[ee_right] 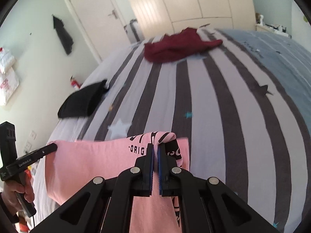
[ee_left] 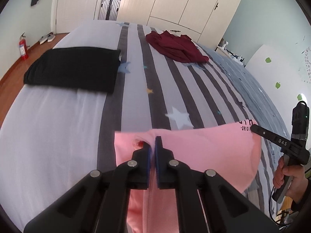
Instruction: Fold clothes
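A pink shirt (ee_left: 210, 151) with black lettering hangs stretched between both grippers above the near edge of the bed. My left gripper (ee_left: 153, 142) is shut on the shirt's left upper edge. My right gripper (ee_right: 155, 148) is shut on the pink shirt (ee_right: 93, 161) at its right upper edge, where the cloth bunches over the fingers. In the left wrist view the right gripper (ee_left: 252, 128) shows at the shirt's far corner, held by a hand (ee_left: 285, 172). The left gripper (ee_right: 53, 147) shows in the right wrist view at the other corner.
The striped bed cover (ee_left: 136, 89) with stars spreads ahead. A folded black garment (ee_left: 73, 68) lies at the left and a crumpled maroon garment (ee_left: 175, 46) at the far side. White wardrobes (ee_left: 184, 3), a door, a suitcase and a red fire extinguisher (ee_left: 23, 47) stand beyond.
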A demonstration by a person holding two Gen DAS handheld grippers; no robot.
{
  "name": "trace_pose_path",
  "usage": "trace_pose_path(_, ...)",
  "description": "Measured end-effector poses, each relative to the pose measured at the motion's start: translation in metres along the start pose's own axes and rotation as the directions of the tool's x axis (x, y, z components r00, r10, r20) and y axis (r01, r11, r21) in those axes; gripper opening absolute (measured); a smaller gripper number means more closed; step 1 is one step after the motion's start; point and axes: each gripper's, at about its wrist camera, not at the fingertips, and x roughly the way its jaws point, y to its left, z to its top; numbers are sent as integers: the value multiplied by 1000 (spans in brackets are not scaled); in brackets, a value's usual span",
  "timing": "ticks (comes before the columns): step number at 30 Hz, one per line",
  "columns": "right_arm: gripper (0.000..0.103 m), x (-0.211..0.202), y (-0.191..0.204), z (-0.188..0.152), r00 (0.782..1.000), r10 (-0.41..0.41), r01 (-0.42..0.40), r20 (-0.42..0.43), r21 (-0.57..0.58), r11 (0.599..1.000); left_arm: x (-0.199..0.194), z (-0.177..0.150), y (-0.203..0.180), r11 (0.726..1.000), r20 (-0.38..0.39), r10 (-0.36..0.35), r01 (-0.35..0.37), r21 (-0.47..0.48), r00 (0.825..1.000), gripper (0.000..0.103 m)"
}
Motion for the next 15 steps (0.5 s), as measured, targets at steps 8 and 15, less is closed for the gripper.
trace_pose_path(8, 3, 55, -22, -1, 994, -67, 68, -87, 9, 998, 62, 3, 13, 996, -85, 67, -63, 56, 994, 2)
trace_pose_path(15, 4, 72, -31, -13, 990, -55, 55, -127, -4, 998, 54, -2, 13, 993, -55, 111, -108, 54, 992, 5)
